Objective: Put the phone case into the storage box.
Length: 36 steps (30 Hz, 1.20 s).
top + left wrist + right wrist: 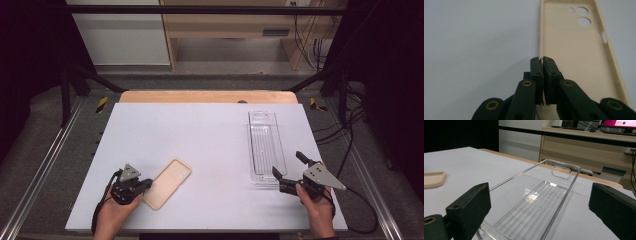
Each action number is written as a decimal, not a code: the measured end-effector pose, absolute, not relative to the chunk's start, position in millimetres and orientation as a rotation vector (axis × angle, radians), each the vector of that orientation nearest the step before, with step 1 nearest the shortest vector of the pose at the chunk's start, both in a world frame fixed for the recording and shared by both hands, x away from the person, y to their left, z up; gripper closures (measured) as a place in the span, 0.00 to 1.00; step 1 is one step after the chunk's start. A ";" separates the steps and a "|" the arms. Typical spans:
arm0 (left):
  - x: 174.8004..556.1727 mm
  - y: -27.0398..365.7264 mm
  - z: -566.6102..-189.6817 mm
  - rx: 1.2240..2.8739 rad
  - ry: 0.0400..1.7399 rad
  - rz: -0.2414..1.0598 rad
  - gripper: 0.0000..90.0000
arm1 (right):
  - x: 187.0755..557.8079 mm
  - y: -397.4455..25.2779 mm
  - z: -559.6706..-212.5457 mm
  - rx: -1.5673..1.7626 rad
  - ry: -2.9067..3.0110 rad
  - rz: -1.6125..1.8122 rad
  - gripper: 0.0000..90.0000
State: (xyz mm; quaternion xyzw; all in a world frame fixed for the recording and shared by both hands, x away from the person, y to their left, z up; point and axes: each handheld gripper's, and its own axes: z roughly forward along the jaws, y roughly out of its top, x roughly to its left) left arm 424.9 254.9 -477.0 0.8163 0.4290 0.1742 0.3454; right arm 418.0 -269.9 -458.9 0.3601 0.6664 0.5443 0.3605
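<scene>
Nearest to us, our left claw (542,60) was clenched on the side wall of the phone case (574,57), its jaws pinching that thin rim near the case's closer end. Our right claw (290,172) stood released, jaws spread wide at the near end of the clear tray (265,145), touching nothing that we could see.

The case lay on the white surface (200,135) at the near left, open side up, well apart from the tray on the right.

We judged the grip the main risk: only a narrow strip of soft rim sat between the jaws, so on a lift the case could swing down from that edge, twist, or slip free. The wall might also bend under the squeeze. If the case were carried over to the tray, its hanging end could catch the tray's rim and push the light tray along, since nothing held it.

The case's long axis ran on a diagonal, from near left to far right, with the camera holes (581,15) at the far end, pointing toward the middle of the surface. The tray's long axis ran straight away from us, its handle slot (561,172) at the far end.
</scene>
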 end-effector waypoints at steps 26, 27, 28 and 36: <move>405.1 227.0 -455.3 1.895 0.914 0.729 0.97 | 412.9 -240.4 -429.8 1.042 1.752 1.373 0.04; 404.5 226.9 -455.2 1.887 0.912 0.733 0.97 | 413.2 -236.4 -427.3 1.041 1.765 1.365 0.04; 404.1 227.2 -454.9 1.880 0.910 0.737 0.97 | 414.2 -230.5 -424.1 1.045 1.785 1.356 0.04; 400.5 228.9 -450.4 1.822 0.891 0.763 0.97 | 429.7 -172.3 -404.1 1.099 1.953 1.321 0.05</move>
